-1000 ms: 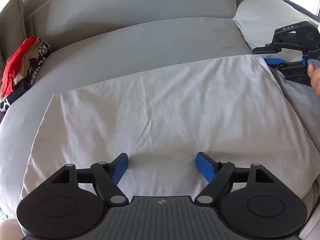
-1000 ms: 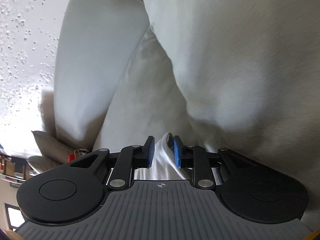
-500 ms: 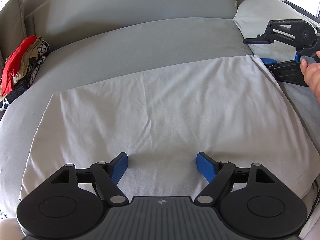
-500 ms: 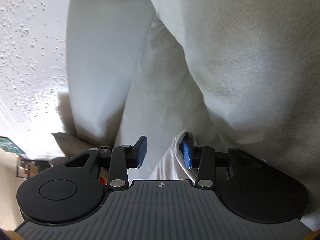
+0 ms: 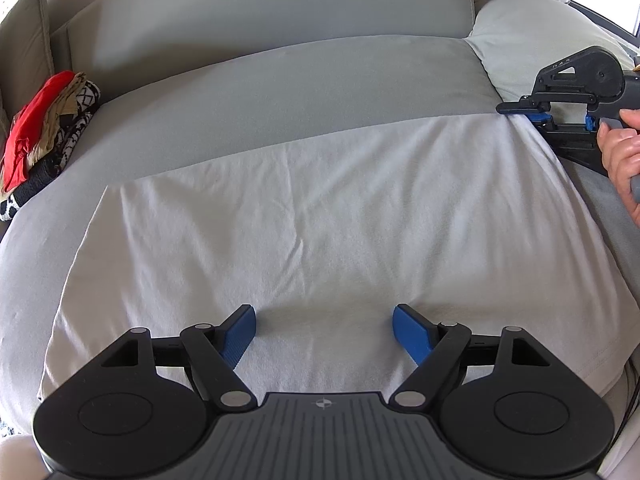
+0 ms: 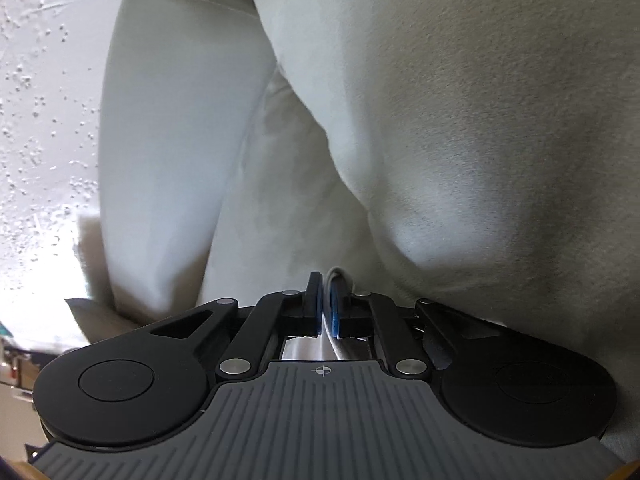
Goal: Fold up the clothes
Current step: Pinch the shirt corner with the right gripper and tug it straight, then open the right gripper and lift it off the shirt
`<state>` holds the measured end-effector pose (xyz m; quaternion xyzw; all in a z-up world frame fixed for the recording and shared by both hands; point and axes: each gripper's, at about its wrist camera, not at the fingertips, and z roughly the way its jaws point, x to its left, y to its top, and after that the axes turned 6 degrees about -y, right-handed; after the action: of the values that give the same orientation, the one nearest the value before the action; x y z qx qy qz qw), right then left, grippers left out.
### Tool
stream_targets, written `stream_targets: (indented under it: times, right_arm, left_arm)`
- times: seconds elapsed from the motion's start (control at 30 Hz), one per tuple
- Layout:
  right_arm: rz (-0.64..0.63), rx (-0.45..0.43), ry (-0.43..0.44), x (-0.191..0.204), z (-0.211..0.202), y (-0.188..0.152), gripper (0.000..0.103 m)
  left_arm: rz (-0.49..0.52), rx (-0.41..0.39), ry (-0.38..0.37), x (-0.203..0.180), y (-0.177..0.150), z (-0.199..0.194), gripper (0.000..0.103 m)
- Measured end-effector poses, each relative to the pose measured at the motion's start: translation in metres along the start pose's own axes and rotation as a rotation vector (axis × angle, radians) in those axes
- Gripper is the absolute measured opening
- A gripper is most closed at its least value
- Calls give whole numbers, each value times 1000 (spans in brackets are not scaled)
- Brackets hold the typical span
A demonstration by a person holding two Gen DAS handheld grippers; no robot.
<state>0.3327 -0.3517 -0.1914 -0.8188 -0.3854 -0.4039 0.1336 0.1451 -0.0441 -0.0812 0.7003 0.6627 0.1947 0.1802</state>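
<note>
A white garment lies spread flat on a grey sofa seat. My left gripper rests open over its near edge, blue fingers wide apart, nothing pinched between them. At the far right corner my right gripper, held by a hand, is closing its jaws on the cloth. In the right wrist view the right gripper has its pads pressed together on a thin fold of the garment's edge. Pale cushions fill the rest of that view.
A pile of red, tan and black-and-white patterned clothes sits at the sofa's left end. The grey backrest runs behind, and a light pillow lies at the back right. A textured white wall stands to the left in the right wrist view.
The right gripper's jaws spread wider around the garment's corner, then came together on it, and it rolled slightly. The left gripper and the spread garment stayed put.
</note>
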Motion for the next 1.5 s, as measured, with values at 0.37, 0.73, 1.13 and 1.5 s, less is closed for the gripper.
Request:
stream_targets:
  times: [0.37, 0.73, 1.13, 1.5]
  right_arm:
    - [-93, -118, -138, 19, -26, -3, 11]
    - [-184, -48, 102, 39, -32, -5, 20]
    - [-421, -316, -300, 63, -38, -18, 12]
    - [-632, -3, -465, 79, -34, -86, 22]
  left_arm:
    - [2, -6, -1, 2, -2, 0, 78]
    - [3, -10, 6, 1, -4, -1, 78]
    - [15, -15, 14, 1, -6, 0, 82]
    - [79, -29, 53, -1, -24, -32, 80]
